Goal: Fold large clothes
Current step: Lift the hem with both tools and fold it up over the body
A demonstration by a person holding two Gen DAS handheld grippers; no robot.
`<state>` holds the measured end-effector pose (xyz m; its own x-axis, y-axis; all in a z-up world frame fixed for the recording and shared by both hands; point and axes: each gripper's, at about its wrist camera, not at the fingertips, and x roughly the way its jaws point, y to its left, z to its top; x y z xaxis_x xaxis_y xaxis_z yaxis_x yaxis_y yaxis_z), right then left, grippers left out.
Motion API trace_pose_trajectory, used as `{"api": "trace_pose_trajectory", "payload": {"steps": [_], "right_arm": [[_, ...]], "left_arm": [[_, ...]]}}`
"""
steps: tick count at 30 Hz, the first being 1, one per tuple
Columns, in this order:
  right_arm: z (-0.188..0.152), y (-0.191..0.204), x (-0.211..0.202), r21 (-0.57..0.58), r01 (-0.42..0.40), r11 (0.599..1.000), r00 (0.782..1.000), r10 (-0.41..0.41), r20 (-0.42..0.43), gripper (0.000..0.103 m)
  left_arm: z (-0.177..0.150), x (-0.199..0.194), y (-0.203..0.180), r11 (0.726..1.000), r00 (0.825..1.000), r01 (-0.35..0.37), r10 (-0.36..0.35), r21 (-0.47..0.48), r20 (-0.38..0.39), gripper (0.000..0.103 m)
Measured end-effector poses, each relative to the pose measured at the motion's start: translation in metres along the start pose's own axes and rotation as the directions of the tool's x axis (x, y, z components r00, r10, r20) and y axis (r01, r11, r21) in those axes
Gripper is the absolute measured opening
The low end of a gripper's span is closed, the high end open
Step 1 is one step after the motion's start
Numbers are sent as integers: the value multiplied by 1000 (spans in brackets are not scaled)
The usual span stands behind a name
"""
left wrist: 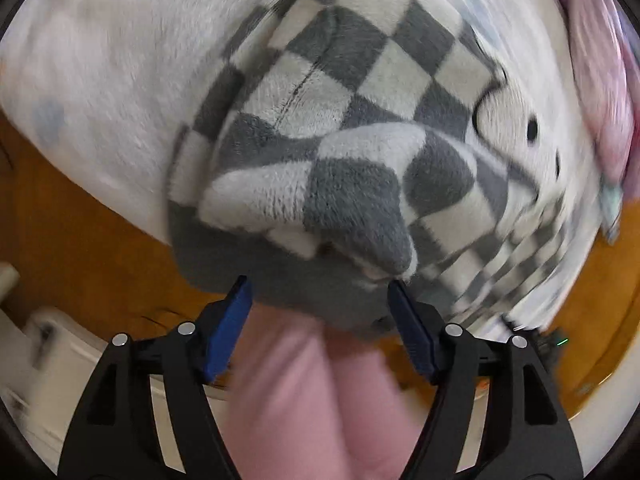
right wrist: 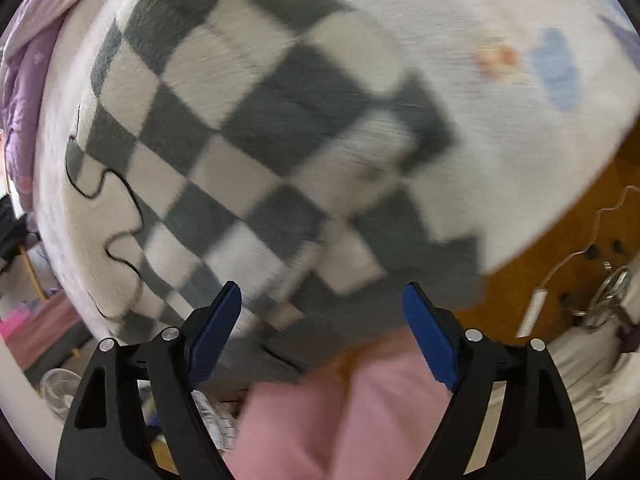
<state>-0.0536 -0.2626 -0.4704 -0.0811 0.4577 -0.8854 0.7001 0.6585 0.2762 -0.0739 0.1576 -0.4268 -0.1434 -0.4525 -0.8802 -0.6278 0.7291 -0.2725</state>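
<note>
A fluffy grey-and-white checkered garment (left wrist: pixel 340 152) lies on a white printed sheet (left wrist: pixel 112 80). It carries a white cartoon face patch (left wrist: pixel 532 132). A bunched fold of it rises just beyond my left gripper (left wrist: pixel 318 286), which is open with blue pads; the garment's grey hem lies between the tips. In the right wrist view the same garment (right wrist: pixel 260 128) spreads flat and blurred. My right gripper (right wrist: pixel 322 292) is open over its grey hem edge and holds nothing.
The sheet (right wrist: pixel 500 140) covers a bed edged by orange-brown wood (left wrist: pixel 80 232). Pink cloth (left wrist: pixel 312 400) lies below both grippers (right wrist: pixel 340 420). A purple-pink quilt (right wrist: pixel 36 60) is bunched at the far side. A fan (right wrist: pixel 60 390) and clutter sit on the floor.
</note>
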Motion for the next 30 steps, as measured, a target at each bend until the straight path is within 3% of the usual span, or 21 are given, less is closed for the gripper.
{"api": "trace_pose_trajectory", "payload": {"steps": [3, 5, 6, 7, 8, 9, 10, 14, 16, 20, 21, 23, 24, 25, 26, 27, 30], "right_arm": [[18, 19, 30, 35, -40, 999, 998, 42, -41, 58], [26, 28, 44, 48, 18, 999, 999, -16, -46, 56], [26, 31, 46, 56, 37, 998, 999, -34, -40, 48], [25, 33, 44, 53, 47, 998, 998, -45, -35, 36], [21, 38, 39, 16, 76, 997, 997, -75, -23, 14], [15, 42, 31, -44, 120, 992, 993, -120, -10, 12], [9, 41, 24, -63, 127, 990, 992, -128, -9, 11], [-10, 20, 10, -28, 138, 990, 990, -139, -24, 11], [-17, 9, 6, -31, 194, 981, 981, -194, -19, 11], [-23, -2, 11, -17, 232, 972, 972, -233, -15, 11], [-21, -2, 17, -15, 256, 966, 966, -257, -13, 11], [-19, 1, 36, -49, 318, 947, 946, -320, -48, 16], [-17, 5, 41, -74, 359, 931, 931, -362, -46, 29], [-15, 11, 42, -100, 378, 920, 922, -384, -44, 34], [-15, 21, 36, -142, 367, 919, 926, -376, -40, 49], [-17, 26, 25, -168, 323, 931, 942, -333, -37, 60], [-20, 30, -21, -184, 223, 957, 973, -229, -13, 80]], "left_arm": [[13, 15, 7, 988, 997, 70, -71, -140, 0, 71], [22, 17, 4, 976, 992, 128, -126, -176, 19, 70], [24, 14, 1, 970, 987, 162, -158, -179, 34, 68], [25, 10, -4, 965, 980, 200, -194, -169, 54, 52], [24, 5, -9, 972, 982, 182, -174, -151, 66, 22], [23, 3, -13, 984, 992, 117, -109, -134, 67, 15], [21, 4, -15, 992, 997, 56, -50, -113, 55, 15], [15, 14, -7, 992, 998, -36, 41, -122, 37, 14], [12, 23, -3, 986, 995, -94, 97, -140, 16, 14], [3, 45, -1, 969, 972, -232, 234, -82, 13, 14], [3, 54, -2, 959, 960, -279, 281, -55, 18, 14], [5, 64, -6, 940, 940, -339, 340, -27, 29, 16], [7, 66, -9, 934, 934, -356, 357, -16, 28, 21], [9, 67, -18, 914, 915, -404, 404, 31, 11, 34], [8, 67, -28, 900, 902, -431, 432, 68, -1, 51], [8, 57, -38, 893, 899, -436, 438, 108, 4, 58], [2, 23, -54, 920, 936, -351, 349, 176, 40, 78]]}}
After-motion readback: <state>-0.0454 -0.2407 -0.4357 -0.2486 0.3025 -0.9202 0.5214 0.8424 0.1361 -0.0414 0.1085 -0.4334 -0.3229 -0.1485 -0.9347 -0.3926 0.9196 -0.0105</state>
